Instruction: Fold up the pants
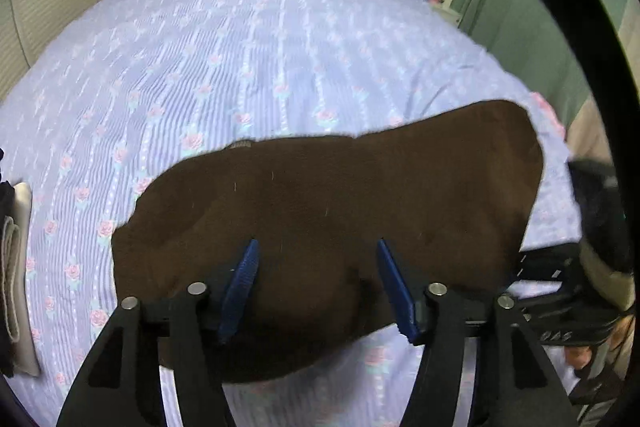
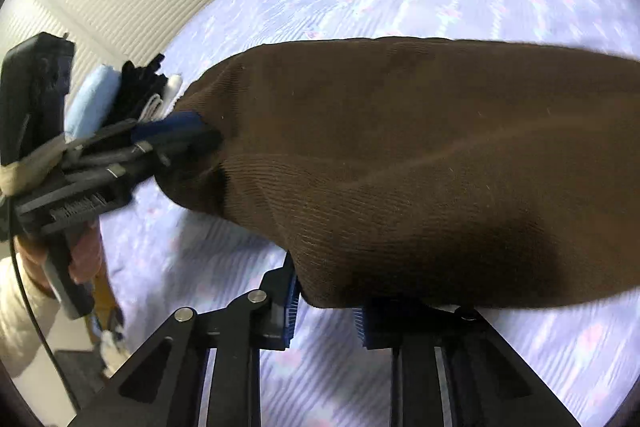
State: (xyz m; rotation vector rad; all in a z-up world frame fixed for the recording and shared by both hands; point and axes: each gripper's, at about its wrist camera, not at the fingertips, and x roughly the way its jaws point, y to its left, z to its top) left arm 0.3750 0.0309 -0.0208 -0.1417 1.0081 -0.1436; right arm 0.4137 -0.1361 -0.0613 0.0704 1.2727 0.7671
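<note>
Brown pants [image 1: 328, 211] lie in a doubled, rumpled bundle near the foot edge of a bed [image 1: 240, 39] spread with a lilac floral sheet, the fold begun but not yet squared or smoothed. The left tool [image 1: 316, 247] stands with its blue pads apart over the near edge of the cloth, gripping nothing. The right tool [image 2: 326, 301], angled steeply down, is closed on a lower corner of the bundle, and a person's hand [image 2: 82, 255] holds the left tool's handle.

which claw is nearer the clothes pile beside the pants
Left. The left claw sits just beside the pile; the right claw is farther off, at the pants' edge.
</note>
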